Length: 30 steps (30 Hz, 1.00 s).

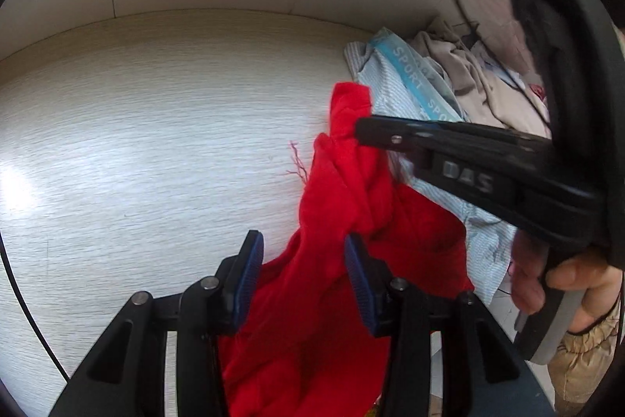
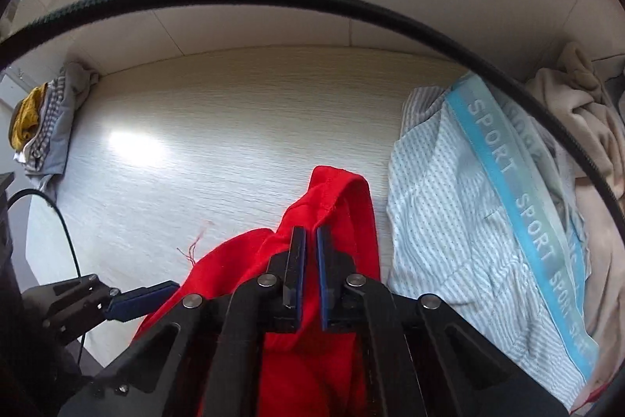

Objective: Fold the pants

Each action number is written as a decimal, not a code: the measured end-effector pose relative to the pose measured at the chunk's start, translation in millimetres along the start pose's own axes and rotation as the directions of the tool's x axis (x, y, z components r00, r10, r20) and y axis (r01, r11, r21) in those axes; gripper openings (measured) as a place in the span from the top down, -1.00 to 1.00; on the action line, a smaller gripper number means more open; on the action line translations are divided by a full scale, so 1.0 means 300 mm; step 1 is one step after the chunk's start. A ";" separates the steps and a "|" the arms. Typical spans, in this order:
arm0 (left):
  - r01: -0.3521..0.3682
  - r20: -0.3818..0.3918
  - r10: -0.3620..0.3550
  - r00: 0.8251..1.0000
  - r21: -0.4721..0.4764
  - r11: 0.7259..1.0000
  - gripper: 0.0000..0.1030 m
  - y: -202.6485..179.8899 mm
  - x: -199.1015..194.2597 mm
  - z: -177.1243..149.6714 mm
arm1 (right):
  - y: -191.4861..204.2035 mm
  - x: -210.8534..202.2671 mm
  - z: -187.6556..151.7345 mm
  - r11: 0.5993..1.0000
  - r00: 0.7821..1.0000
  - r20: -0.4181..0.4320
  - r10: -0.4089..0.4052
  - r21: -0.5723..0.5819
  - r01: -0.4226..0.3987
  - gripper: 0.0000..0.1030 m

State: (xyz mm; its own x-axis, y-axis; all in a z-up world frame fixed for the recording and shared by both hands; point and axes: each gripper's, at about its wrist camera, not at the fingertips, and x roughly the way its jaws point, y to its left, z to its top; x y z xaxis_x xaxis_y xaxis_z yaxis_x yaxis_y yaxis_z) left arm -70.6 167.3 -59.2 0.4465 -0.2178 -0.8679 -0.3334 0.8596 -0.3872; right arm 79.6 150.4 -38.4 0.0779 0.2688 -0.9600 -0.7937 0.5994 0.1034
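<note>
While still bunched rather than flat, red pants lie crumpled at lower centre of the right wrist view, on pale wood-grain table; no crease made, no fold laid. At far left of that view: small stack of folded clothes, seemingly finished items. Lower left: left gripper, jaws apart, red cloth lying between them but not pinched as far as can be seen. Centre: right gripper, jaws closed on a raised ridge of the red fabric. Right side: striped shorts with SPORT waistband and beige garment, heaped and unfolded. Judged early: garment merely seized; spreading, smoothing and folding all remain.
</note>
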 end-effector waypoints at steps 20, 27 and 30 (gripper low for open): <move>0.068 -0.018 -0.068 0.998 0.002 0.998 0.11 -0.055 -0.015 0.023 | -0.159 -0.267 -0.522 0.993 0.993 -0.056 -0.101 -0.068 0.097 0.88; 0.158 -0.063 -0.150 0.987 0.158 0.975 0.11 -0.231 -0.026 0.036 | -0.194 -0.281 -0.563 0.997 0.997 -0.017 -0.077 0.013 0.077 0.88; 0.228 -0.077 -0.217 0.973 0.195 0.954 0.11 -0.295 -0.045 0.048 | -0.205 -0.297 -0.577 0.997 0.997 -0.006 -0.075 0.031 0.075 0.88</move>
State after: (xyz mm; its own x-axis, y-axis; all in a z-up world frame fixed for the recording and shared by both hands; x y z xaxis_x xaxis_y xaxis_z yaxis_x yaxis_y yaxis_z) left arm -35.0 100.7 -8.7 0.4433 -0.4342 -0.7842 -0.0539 0.8603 -0.5069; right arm 17.0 -40.9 -4.1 0.1336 0.2192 -0.9665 -0.7667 0.6408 0.0393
